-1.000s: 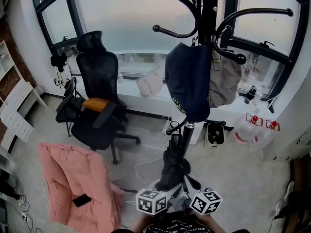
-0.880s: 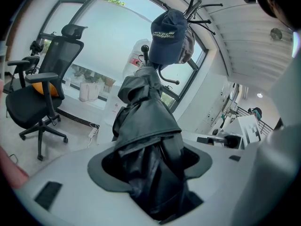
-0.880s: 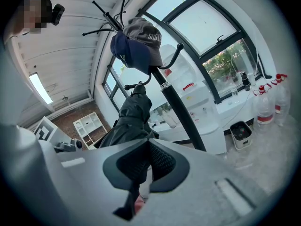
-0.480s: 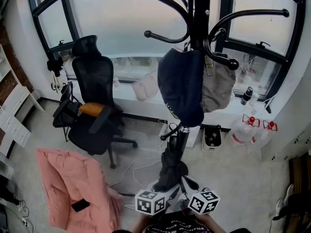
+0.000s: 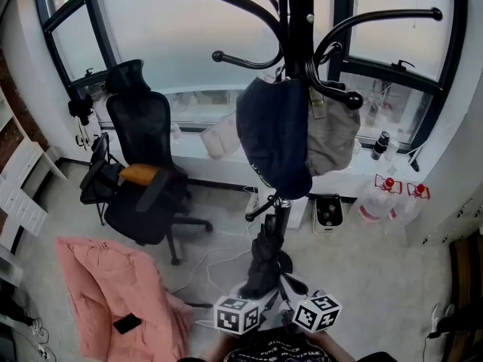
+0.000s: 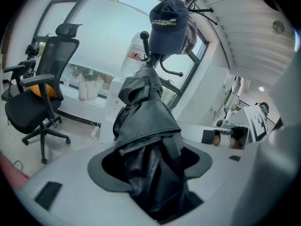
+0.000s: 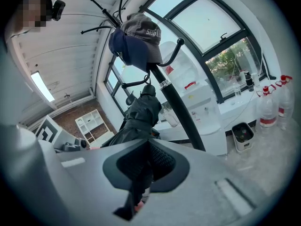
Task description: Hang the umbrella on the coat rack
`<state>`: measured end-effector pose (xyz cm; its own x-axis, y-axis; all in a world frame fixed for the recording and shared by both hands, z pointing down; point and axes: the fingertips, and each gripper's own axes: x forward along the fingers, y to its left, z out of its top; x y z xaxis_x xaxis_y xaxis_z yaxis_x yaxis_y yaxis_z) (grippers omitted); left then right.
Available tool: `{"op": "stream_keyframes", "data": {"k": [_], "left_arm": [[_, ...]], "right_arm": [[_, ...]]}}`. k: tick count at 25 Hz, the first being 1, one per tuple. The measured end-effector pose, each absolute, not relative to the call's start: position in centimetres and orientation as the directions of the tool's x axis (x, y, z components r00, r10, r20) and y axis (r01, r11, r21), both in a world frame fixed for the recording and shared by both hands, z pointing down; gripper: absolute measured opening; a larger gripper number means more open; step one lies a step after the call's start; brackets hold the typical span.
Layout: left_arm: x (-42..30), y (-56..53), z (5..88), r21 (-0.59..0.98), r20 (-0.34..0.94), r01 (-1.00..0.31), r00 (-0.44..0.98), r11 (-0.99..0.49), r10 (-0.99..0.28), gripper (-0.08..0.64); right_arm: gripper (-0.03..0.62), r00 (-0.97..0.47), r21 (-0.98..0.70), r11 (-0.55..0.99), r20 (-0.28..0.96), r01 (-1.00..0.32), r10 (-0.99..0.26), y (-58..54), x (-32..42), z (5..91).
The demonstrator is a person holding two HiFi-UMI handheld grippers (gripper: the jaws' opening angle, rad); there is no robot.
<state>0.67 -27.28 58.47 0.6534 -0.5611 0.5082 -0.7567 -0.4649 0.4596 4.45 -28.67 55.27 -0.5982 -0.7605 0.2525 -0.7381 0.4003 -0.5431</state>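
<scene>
A black folded umbrella (image 5: 266,256) stands almost upright in front of the black coat rack (image 5: 299,21), its curved handle (image 5: 260,206) just below a hanging navy cap (image 5: 275,142). Both grippers hold its lower end at the bottom of the head view. My left gripper (image 5: 253,299) is shut on the bunched fabric of the umbrella (image 6: 146,126), which fills the jaws. My right gripper (image 5: 290,299) is shut on a thinner part of the umbrella (image 7: 141,121). The rack's pole (image 7: 181,117) rises just behind. A grey cap (image 5: 332,134) hangs beside the navy one.
A black office chair (image 5: 143,172) stands to the left. A pink jacket (image 5: 113,285) lies on the floor with a dark phone (image 5: 127,323) on it. Water bottles (image 5: 389,198) and a small bin (image 5: 330,211) stand under the window. Cables run across the floor.
The head camera has shifted, so the rack and room slide a little left and down in view. Both grippers and the umbrella keep their place.
</scene>
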Motion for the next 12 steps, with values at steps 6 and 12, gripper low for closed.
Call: {"op": "stream_keyframes", "data": {"k": [6,12], "left_arm": [[0.6,-27.6,59.0,0.476,0.504,-0.753,0.657,-0.454,-0.561,0.285],[0.6,-28.0,59.8,0.476,0.516,-0.755,0.655,-0.452,-0.552,0.285]], "right_arm": [[0.005,-0.602,-0.545,0.401,0.259,-0.737,-0.755,-28.9,4.3,55.6],[0.005,-0.609,-0.539,0.405,0.277,-0.739,-0.743,-29.1,4.2,56.2]]}}
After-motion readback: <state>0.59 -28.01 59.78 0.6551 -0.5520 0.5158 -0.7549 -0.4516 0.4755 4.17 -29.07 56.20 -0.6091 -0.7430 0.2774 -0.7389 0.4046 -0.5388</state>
